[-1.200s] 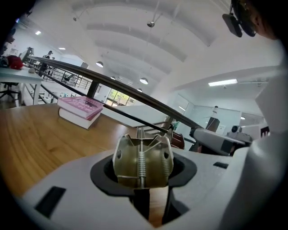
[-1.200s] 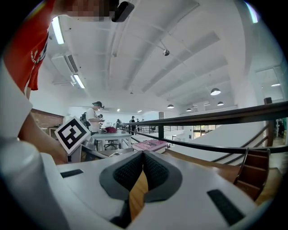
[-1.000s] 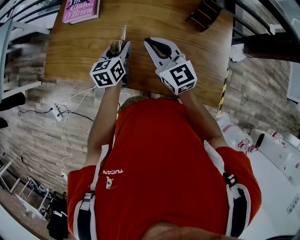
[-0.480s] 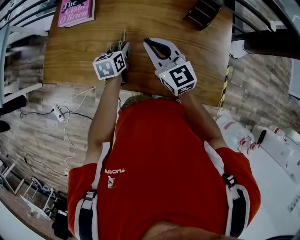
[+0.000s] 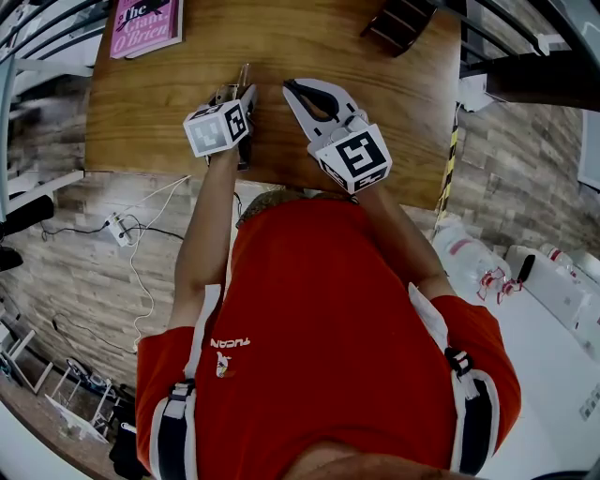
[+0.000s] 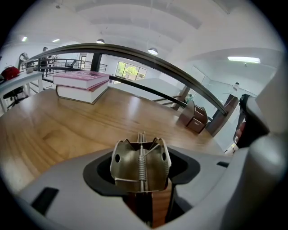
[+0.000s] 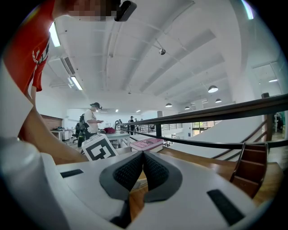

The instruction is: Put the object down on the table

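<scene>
My left tool (image 5: 237,92) tips down over the near part of the bench (image 5: 159,103). My right tool (image 7: 143,155) hangs level just beside it without touching it, jaws pressed together on nothing. Farther off on the wood, a pink book (image 5: 145,26) lies flat at the far left corner. A dark wooden box (image 5: 403,23) sits at the far right edge. Both are well apart from my tools. Beside the bench, a power strip (image 5: 117,225) lies on the floor (image 5: 84,281).

The head view shows only a thin metal tip poking past my left jaws. The left gripper view shows the clip (image 6: 141,166) sitting between them, and a curved railing (image 6: 157,63) behind the bench. The right gripper view shows a person (image 7: 92,121) standing far back.

My left jaws have just been opening, yet the pads (image 6: 96,173) lie against the clip's sides with no gap I can see. The clip is dull folded sheet metal with two flared wings, a round hole in each, and a coil spring down its middle. I cannot tell whether it touches the wood.
</scene>
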`<state>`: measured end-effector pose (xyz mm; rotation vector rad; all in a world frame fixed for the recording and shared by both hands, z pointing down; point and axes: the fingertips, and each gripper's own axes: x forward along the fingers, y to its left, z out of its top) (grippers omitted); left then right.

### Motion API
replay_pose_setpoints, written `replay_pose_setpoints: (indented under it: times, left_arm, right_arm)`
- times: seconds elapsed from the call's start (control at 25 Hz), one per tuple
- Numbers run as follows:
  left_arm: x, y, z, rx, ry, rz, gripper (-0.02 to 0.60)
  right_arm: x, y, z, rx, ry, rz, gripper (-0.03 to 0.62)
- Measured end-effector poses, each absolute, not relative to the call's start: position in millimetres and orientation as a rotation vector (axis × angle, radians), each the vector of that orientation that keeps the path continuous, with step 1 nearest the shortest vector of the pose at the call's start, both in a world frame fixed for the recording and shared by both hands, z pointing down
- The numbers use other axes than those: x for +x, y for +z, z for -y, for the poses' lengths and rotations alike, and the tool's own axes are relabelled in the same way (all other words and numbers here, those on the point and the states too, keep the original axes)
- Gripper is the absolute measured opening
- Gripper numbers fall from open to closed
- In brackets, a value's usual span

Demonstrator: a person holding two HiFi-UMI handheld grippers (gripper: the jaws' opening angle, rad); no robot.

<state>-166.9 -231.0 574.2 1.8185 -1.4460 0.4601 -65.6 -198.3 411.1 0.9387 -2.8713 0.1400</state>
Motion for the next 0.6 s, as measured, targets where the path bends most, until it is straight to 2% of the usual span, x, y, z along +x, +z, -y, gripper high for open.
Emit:
replay_pose_setpoints:
  times: [0.24,0.6]
  left_arm:
    - [-181,573,235,1.827,0.450,1.530,0.303]
    - [-198,575,234,1.804,0.439,1.565,0.308]
  right_arm:
    - [-63,413,199,0.938,0.143,2.863,0.025]
    - [-63,416,199,0.942,0.169,2.857,0.025]
